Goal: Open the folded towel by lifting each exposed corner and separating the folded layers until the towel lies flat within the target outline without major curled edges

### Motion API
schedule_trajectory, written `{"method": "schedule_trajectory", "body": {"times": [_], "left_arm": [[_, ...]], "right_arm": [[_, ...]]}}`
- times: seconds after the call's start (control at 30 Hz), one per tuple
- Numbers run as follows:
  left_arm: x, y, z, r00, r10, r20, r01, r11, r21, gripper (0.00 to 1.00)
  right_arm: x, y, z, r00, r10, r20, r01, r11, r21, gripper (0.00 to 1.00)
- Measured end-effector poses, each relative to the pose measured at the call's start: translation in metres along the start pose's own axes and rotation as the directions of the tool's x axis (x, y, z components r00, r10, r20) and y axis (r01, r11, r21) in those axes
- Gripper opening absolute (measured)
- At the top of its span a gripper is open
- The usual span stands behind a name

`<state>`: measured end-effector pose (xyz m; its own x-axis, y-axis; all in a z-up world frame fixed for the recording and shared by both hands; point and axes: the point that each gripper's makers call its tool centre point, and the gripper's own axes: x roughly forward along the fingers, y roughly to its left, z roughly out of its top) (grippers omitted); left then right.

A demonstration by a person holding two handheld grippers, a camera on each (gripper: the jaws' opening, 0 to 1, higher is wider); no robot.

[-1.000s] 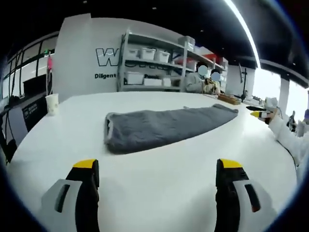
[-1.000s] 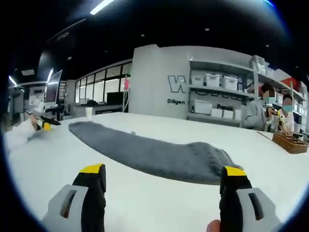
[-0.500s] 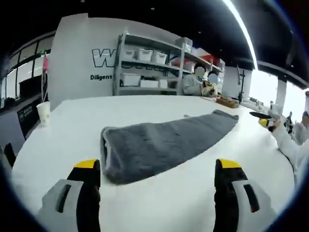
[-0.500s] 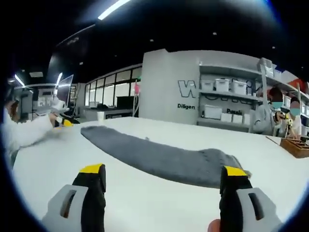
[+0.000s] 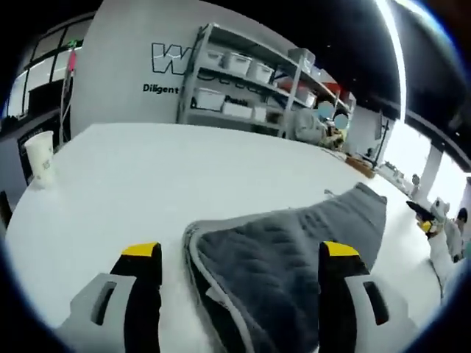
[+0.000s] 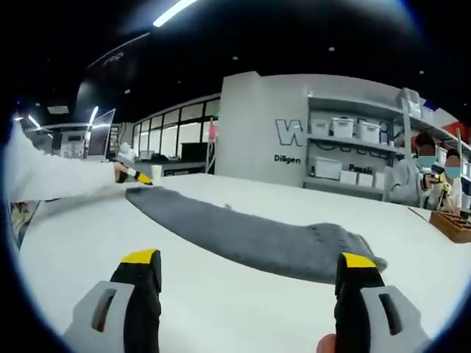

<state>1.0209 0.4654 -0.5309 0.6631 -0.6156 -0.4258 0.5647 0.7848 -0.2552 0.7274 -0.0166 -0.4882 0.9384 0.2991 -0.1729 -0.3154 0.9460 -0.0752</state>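
So the grey towel point(image 5: 294, 250) is folded into one long, narrow strip lying across the white desk point(image 5: 132, 176), nowhere near opened out. In the left gripper view its near end sits right between the jaws of the left hand-held gripper point(image 5: 241, 254), which is spread wide and not holding anything. My guess is it's lined up that way to go for the end corner or the top layer, since that's where the fold edges are exposed.

The fabric looks thick and soft, kind of a waffled or quilted pile, with a paler hemmed border running round the end. That border should be the easiest bit to pinch. It'll probably flop and drape once lifted, so layers could come up together.

In the right gripper view the towel point(image 6: 250, 235) runs diagonally, and its other end lies near the right-hand jaw tip of the right hand-held gripper point(image 6: 250, 259). That one is also wide open and empty, hanging just above the desk short of the cloth. Far off at the towel's other end you can see the left hand-held gripper point(image 6: 136, 176) coming in on a white sleeve point(image 6: 51, 176).

I can't make out any target outline on the desk; the surface just reads as plain glossy white, though the fisheye may be hiding it.

Further out there's a paper cup point(image 5: 40, 158) at the desk edge and metal shelving point(image 5: 250, 81) with white bins against the wall.
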Motion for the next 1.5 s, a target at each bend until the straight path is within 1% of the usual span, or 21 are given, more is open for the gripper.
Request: {"method": "schedule_trajectory", "body": {"times": [0.03, 0.07, 0.1, 0.13, 0.17, 0.27, 0.3, 0.37, 0.4, 0.47, 0.5, 0.6, 0.7, 0.77, 0.9, 0.97, 1.07, 1.2, 1.27, 1.47, 1.5], "left_arm": [[0.001, -0.001, 0.001, 1.000, 0.002, 0.010, -0.002, 1.000, 0.023, 0.82], [0.000, -0.008, -0.002, 1.000, -0.005, 0.012, 0.005, 0.999, 0.041, 0.77], [0.002, -0.009, -0.002, 1.000, -0.020, 0.011, 0.020, 0.998, 0.055, 0.72], [0.005, -0.009, -0.002, 0.999, -0.032, -0.001, 0.032, 0.997, 0.070, 0.66], [0.008, -0.006, -0.003, 0.999, -0.031, -0.017, 0.032, 0.996, 0.085, 0.62], [0.016, 0.011, -0.008, 0.996, 0.032, -0.082, -0.021, 0.992, 0.128, 0.59], [0.018, 0.013, -0.010, 0.994, 0.046, -0.099, -0.031, 0.989, 0.148, 0.57], [0.023, 0.008, -0.011, 0.994, 0.016, -0.111, 0.004, 0.984, 0.180, 0.50], [0.025, 0.004, -0.010, 0.994, 0.001, -0.105, 0.019, 0.982, 0.189, 0.43], [0.026, 0.000, -0.008, 0.996, -0.003, -0.094, 0.022, 0.979, 0.201, 0.34], [0.027, 0.003, -0.003, 0.997, 0.012, -0.078, 0.004, 0.979, 0.205, 0.32], [0.028, 0.007, 0.001, 0.996, 0.029, -0.087, -0.008, 0.971, 0.240, 0.23], [0.023, 0.005, 0.005, 0.996, 0.029, -0.081, -0.007, 0.964, 0.265, 0.12], [0.018, 0.003, 0.009, 0.997, 0.012, -0.071, 0.008, 0.960, 0.281, 0.06], [0.010, -0.002, 0.013, 0.998, -0.003, -0.058, 0.020, 0.953, 0.301, 0.05], [0.005, -0.009, 0.011, 0.998, -0.011, -0.057, 0.030, 0.944, 0.329, 0.05], [0.001, -0.016, 0.010, 0.998, -0.018, -0.055, 0.036, 0.936, 0.350, 0.06], [0.002, -0.019, 0.003, 0.997, 0.008, -0.079, 0.022, 0.929, 0.370, 0.15], [0.003, -0.021, 0.002, 0.996, 0.012, -0.091, 0.025, 0.919, 0.393, 0.14], [0.003, -0.028, 0.006, 0.996, 0.017, -0.089, 0.021, 0.911, 0.412, 0.14], [0.003, -0.029, 0.007, 0.995, 0.026, -0.092, 0.016, 0.904, 0.427, 0.15]], "right_arm": [[0.000, -0.001, 0.000, 1.000, -0.003, 0.001, 0.003, 1.000, 0.000, 0.99], [0.000, -0.001, 0.001, 1.000, -0.004, 0.003, 0.004, 1.000, 0.001, 0.99], [0.000, -0.001, 0.001, 1.000, -0.003, 0.005, 0.003, 1.000, 0.002, 0.99], [0.000, -0.001, 0.001, 1.000, -0.003, 0.008, 0.003, 1.000, 0.005, 0.99], [0.000, -0.001, 0.001, 1.000, -0.002, 0.009, 0.002, 1.000, 0.009, 0.99], [0.002, -0.002, -0.002, 1.000, 0.002, 0.001, -0.002, 1.000, 0.015, 0.99], [0.003, -0.001, -0.003, 1.000, 0.004, -0.003, -0.004, 1.000, 0.015, 0.99], [0.003, -0.001, -0.004, 1.000, 0.008, -0.008, -0.008, 1.000, 0.016, 0.99], [0.004, 0.000, -0.004, 1.000, 0.011, -0.008, -0.011, 1.000, 0.015, 0.98], [0.004, 0.001, -0.004, 1.000, 0.015, -0.008, -0.015, 1.000, 0.013, 0.98], [0.004, 0.002, -0.004, 1.000, 0.017, -0.006, -0.017, 1.000, 0.013, 0.97], [0.004, 0.001, -0.004, 1.000, 0.017, -0.006, -0.017, 1.000, 0.016, 0.97], [0.004, 0.001, -0.004, 1.000, 0.014, -0.004, -0.014, 1.000, 0.021, 0.96], [0.003, 0.000, -0.004, 1.000, 0.013, -0.002, -0.013, 1.000, 0.023, 0.96], [0.003, 0.001, -0.003, 1.000, 0.015, -0.001, -0.015, 1.000, 0.022, 0.95], [0.003, 0.001, -0.003, 1.000, 0.016, -0.002, -0.016, 1.000, 0.021, 0.95], [0.003, 0.002, -0.002, 1.000, 0.018, 0.002, -0.018, 1.000, 0.021, 0.94], [0.002, 0.002, 0.000, 1.000, 0.019, 0.008, -0.019, 1.000, 0.018, 0.93], [0.003, 0.002, 0.000, 1.000, 0.019, 0.009, -0.019, 1.000, 0.019, 0.93], [0.002, 0.000, 0.000, 1.000, 0.014, 0.012, -0.014, 1.000, 0.024, 0.92], [0.002, 0.000, 0.001, 1.000, 0.013, 0.014, -0.014, 1.000, 0.025, 0.92]]}}
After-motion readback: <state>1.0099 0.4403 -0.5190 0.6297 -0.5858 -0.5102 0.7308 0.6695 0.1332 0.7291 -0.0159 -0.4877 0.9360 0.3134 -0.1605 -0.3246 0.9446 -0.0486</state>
